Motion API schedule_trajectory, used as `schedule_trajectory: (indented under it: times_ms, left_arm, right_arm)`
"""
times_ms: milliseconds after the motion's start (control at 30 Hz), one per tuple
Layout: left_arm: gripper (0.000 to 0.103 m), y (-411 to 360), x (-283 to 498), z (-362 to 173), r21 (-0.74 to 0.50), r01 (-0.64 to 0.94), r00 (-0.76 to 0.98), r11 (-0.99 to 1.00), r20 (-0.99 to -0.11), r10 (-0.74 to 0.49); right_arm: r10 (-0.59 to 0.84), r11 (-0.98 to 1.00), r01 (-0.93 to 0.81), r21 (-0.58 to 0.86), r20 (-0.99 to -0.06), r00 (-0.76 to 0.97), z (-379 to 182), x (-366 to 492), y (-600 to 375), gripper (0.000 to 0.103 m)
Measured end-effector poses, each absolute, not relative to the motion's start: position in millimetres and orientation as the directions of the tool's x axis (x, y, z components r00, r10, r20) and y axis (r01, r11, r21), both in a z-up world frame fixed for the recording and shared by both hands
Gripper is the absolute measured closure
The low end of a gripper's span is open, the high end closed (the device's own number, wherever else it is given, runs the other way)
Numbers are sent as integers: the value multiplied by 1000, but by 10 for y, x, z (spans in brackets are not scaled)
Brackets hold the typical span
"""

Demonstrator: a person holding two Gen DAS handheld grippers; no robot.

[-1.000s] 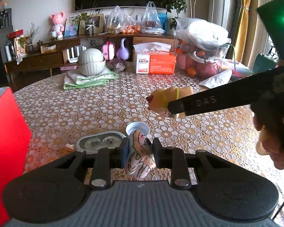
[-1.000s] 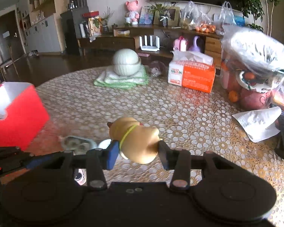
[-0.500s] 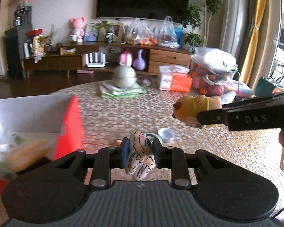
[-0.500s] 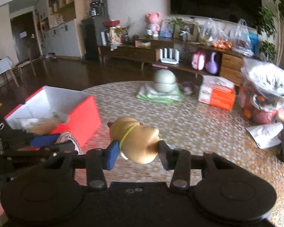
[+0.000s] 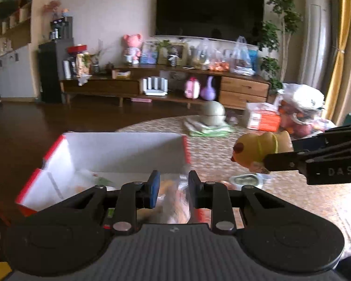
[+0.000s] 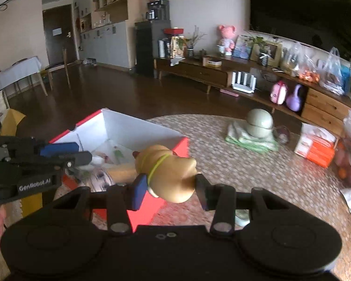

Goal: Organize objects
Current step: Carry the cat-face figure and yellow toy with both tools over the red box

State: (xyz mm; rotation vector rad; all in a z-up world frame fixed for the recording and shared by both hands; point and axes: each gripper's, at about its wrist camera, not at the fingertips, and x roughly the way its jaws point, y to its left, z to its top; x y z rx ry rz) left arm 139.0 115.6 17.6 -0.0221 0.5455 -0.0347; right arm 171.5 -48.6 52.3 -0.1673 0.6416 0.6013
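Between the fingers of the left gripper (image 5: 172, 190) a gap is seen in the left wrist view, with only a blurred, pale and orange shape below it; whether anything is held there cannot be told from that view. In the right wrist view the same gripper (image 6: 82, 153) is seen from the side over the red box (image 6: 161, 201), its fingers apart with nothing visibly between them, and a striped pale toy (image 6: 100, 178) is seen lying inside the box beneath, among other blurred contents.

The right gripper (image 6: 168, 185) is closed on a tan dog toy (image 6: 168, 173) with a yellow-green band, held above the near corner of the box. From the left wrist view this toy (image 5: 259, 148) is seen beside the box (image 5: 58, 144), over the patterned tabletop (image 5: 280, 199).

Only the left wrist view shows a grey lidded tray (image 5: 248, 179) on the tabletop below the dog toy. Farther off, a folded green cloth (image 6: 250, 140) under a round pale pot (image 6: 259, 123) and an orange tissue box (image 6: 316, 148) are seen.
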Motion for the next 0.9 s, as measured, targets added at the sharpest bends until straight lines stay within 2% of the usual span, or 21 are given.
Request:
schedule_trajectory:
  times_ms: [200,467,833,900]
  left_arm:
    - [78,1609,1459,223,2,-35,858,999,-513,31]
    - [78,2162,1665,68,38,-136,826,990,-547,134]
    - [78,2355,1802,-268,22,-144,776,989,-618,127]
    - [78,2361,1803,-304,18,-145,770,989,-625,124]
  right_arm:
    - [475,800,-600,9,-619,625,470,1845,-33,59]
    - [448,787,-617,-32,-658,606,230,2145,484,58]
    - [434,778,-627,-33,-694,575,2,2269,753,56]
    - [452,769,-639,-12,-698,556,12,2261,725,46]
